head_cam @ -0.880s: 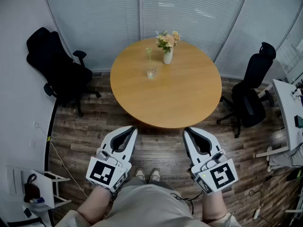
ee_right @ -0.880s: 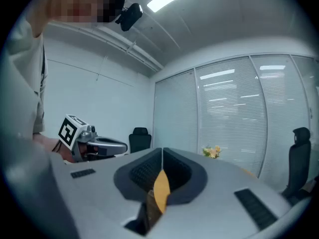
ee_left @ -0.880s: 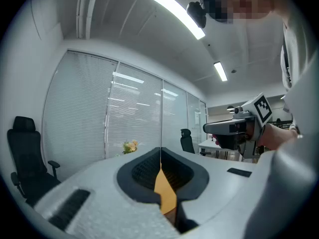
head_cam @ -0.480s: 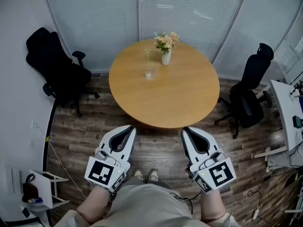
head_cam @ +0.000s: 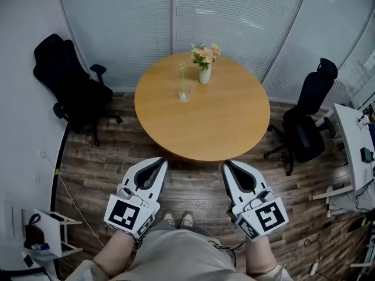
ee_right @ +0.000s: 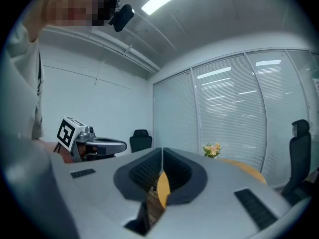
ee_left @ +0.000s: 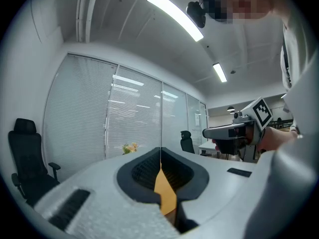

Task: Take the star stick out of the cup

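Left gripper (head_cam: 159, 162): jaws were shut tight with nothing in them, held level and aimed at the table (head_cam: 205, 124) from its near side, off the edge and over the wood floor (head_cam: 193, 183).
Right gripper (head_cam: 228, 165): same deal, tips pressed together and empty, sat beside the left one on the near side of the table and pointed at it too.
Person: you could only see forearms, lap and shoes (head_cam: 177, 219), standing back from the table's near edge.
Star stick (head_cam: 182, 75): was in the cup on the far half of the table, a bit left of its middle. Long axis looked pretty much upright, star end up and the other end down in the cup. Too small to say if it leaned at all.
Cup (head_cam: 184, 93): clear glass, standing on the table, well apart from both grippers.
Vase (head_cam: 204, 75): white, with a bunch of flowers, just past the cup and to its right, near the table's far edge.
Office chairs: one black one (head_cam: 70, 86) off the table's left side, another (head_cam: 307, 122) off its right side.
Blinds (head_cam: 176, 16): behind the table's far edge.
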`<state>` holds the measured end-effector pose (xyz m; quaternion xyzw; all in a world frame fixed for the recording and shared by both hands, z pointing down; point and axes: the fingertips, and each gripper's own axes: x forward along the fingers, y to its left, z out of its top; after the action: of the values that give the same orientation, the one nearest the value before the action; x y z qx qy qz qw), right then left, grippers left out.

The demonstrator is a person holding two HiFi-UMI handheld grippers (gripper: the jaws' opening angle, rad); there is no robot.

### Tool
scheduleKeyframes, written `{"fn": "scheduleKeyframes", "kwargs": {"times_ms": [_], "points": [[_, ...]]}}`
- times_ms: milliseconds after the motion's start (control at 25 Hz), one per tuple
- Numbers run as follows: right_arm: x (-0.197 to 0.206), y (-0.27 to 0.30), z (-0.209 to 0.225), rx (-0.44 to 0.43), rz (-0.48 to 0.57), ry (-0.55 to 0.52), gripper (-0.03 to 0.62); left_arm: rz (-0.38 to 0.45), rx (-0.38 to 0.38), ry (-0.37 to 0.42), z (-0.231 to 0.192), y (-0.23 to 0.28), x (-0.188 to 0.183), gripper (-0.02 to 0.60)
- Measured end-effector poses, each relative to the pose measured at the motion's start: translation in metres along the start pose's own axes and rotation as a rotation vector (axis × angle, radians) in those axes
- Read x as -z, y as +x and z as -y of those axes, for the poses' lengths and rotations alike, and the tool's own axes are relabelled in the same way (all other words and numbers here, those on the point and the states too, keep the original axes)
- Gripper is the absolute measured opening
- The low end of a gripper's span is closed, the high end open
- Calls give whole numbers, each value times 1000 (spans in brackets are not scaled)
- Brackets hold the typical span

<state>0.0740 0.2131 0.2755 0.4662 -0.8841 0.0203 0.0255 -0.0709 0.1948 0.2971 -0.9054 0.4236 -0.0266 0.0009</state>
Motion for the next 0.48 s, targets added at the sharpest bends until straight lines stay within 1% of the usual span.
{"fn": "scheduleKeyframes", "kwargs": {"times_ms": [480], "points": [[7,-8,9,-18,-10,3,34,-12,-8,17,11,4,0,23]]}}
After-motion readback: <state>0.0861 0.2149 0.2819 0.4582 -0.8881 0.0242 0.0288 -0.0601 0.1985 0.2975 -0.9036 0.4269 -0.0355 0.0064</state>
